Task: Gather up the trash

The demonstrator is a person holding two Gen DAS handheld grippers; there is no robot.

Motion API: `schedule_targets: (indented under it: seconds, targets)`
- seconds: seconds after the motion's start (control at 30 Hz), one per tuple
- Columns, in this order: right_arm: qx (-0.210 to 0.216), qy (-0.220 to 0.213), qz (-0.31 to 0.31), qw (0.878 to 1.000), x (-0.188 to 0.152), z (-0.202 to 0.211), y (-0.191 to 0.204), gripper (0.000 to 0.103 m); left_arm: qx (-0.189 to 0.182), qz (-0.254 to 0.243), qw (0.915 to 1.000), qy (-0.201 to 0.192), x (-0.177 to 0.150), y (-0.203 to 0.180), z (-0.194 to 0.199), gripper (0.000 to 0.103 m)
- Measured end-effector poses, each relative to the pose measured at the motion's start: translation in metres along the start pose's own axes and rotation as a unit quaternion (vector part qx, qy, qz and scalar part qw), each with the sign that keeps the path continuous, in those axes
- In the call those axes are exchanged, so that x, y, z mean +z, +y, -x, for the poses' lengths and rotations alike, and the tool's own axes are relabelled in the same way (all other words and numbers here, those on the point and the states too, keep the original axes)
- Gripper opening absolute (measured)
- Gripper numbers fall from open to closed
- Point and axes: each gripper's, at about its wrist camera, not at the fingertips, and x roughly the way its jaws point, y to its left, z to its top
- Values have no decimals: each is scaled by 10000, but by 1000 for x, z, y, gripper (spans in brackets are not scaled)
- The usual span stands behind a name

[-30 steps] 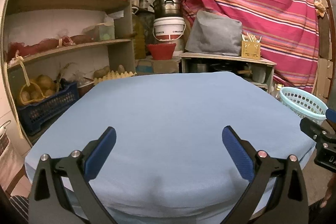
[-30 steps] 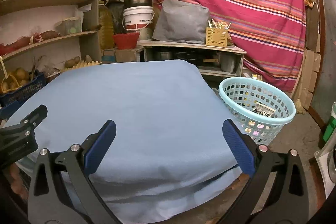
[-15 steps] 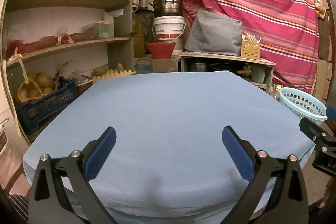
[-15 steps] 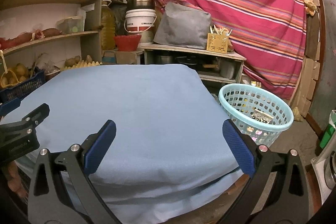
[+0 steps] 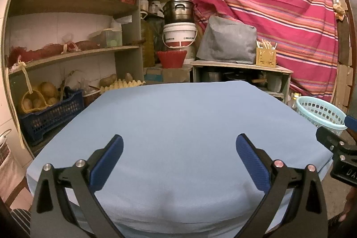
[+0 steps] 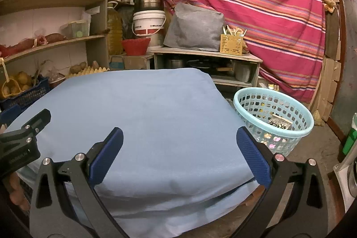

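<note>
A table under a light blue cloth fills the middle of both views, and nothing lies on the cloth. A pale turquoise perforated basket stands on the floor at the table's right; a dark printed wrapper lies inside it. My left gripper hangs open over the near edge of the table, holding nothing. My right gripper is open and holds nothing too, over the table's near right corner. Each gripper's black body shows at the edge of the other's view.
Wooden shelves with boxes, trays and a blue crate of potatoes line the left. Behind the table stand a low bench, a white bucket and a pot. A striped red curtain covers the back right.
Both views have pulled back and risen slightly, so the table sits lower in frame. Both grippers stay open and hold nothing.
</note>
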Motion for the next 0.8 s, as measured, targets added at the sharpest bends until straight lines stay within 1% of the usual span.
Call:
schedule_targets:
  seconds: [0.33, 0.8]
  targets:
    - [-7, -18, -10, 10000, 0, 0, 0, 99, 30, -41, 10000, -83, 2, -4, 2, 99]
    - [20, -21, -32, 10000, 1, -1, 0, 99, 56, -28, 10000, -70, 2, -3, 0, 99]
